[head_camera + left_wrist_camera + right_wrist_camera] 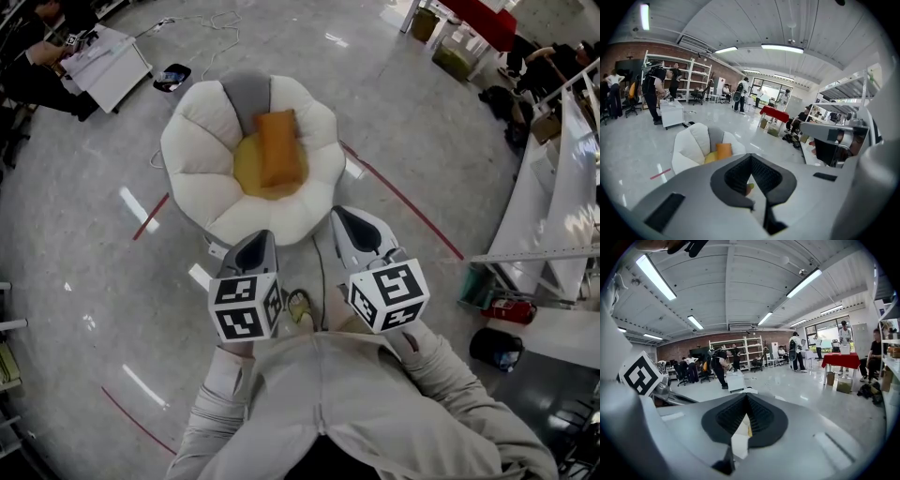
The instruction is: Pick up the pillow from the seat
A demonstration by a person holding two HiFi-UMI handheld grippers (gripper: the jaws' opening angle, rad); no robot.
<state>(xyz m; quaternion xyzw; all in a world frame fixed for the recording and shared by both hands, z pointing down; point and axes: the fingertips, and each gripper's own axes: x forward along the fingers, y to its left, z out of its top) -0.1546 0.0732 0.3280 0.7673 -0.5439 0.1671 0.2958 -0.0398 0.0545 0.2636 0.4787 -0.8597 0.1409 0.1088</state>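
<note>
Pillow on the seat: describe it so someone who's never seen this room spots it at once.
On the shiny grey floor stands a white, petal-shaped seat. On its round yellow centre lies the pillow, its far end reaching up to the grey back petal. It is the only orange, rectangular piece there.

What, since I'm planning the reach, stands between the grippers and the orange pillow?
Nothing visible does. The pillow lies uncovered on the seat; the left gripper and right gripper, both shut, hang by its near edge.
</note>
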